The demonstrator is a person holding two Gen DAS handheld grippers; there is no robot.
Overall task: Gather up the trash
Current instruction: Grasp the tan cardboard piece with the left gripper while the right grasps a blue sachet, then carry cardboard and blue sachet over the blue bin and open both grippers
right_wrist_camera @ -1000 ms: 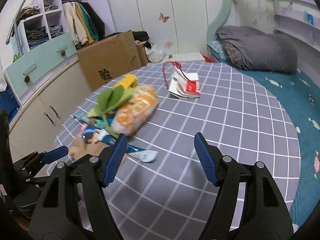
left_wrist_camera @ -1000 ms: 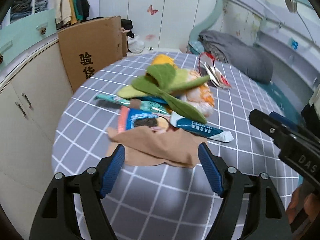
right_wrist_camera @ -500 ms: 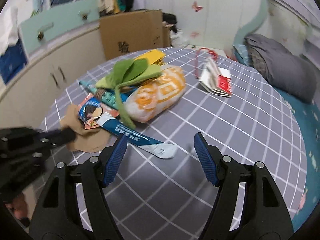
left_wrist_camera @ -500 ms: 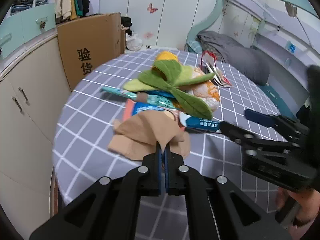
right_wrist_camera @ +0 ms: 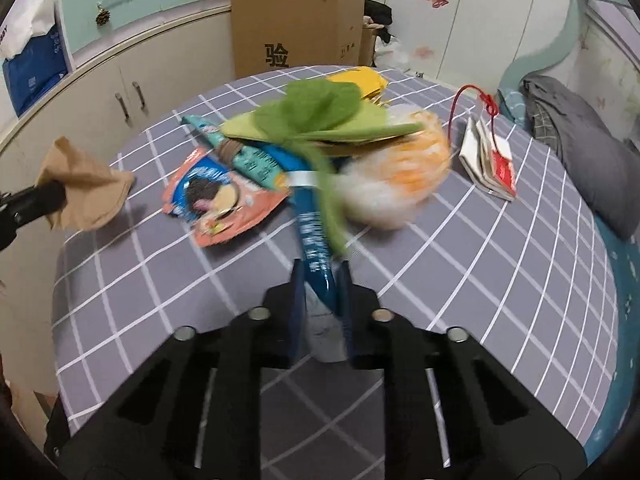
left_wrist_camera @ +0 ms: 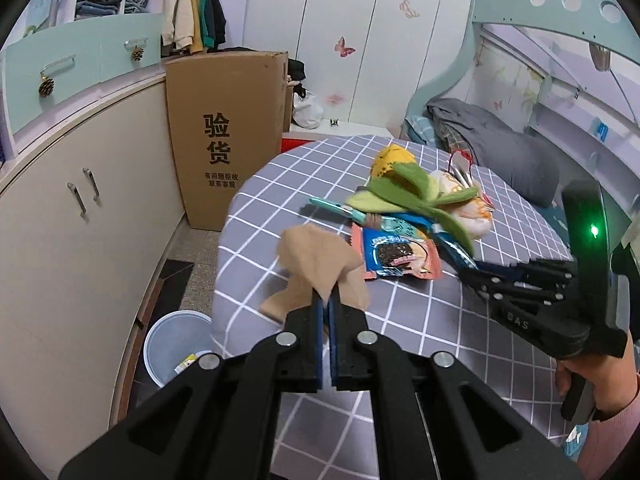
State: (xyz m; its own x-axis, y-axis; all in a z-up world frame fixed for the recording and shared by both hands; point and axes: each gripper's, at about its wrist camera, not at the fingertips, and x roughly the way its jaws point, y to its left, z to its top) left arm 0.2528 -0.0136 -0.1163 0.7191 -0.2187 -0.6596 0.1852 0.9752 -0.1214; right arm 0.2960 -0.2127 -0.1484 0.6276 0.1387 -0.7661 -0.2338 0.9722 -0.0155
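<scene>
Left wrist view: your left gripper (left_wrist_camera: 329,312) has lifted the tan paper scrap (left_wrist_camera: 316,264) clear of the bed (left_wrist_camera: 400,312).
Right gripper (right_wrist_camera: 320,292) fingers just closed around the blue tube (right_wrist_camera: 314,248); bin (left_wrist_camera: 176,346) waits at 8 o'clock.

Orange bag (right_wrist_camera: 396,184) motion-blurred; bin (left_wrist_camera: 176,348) partly hidden behind tablecloth.

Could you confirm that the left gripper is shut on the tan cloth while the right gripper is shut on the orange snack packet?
Not quite. The left gripper is indeed shut on the tan cloth, but the right gripper has just closed its jaws on the blue wrapper, not the orange snack packet, which lies flat on the checked tablecloth. The right wrist view shows it.
</scene>
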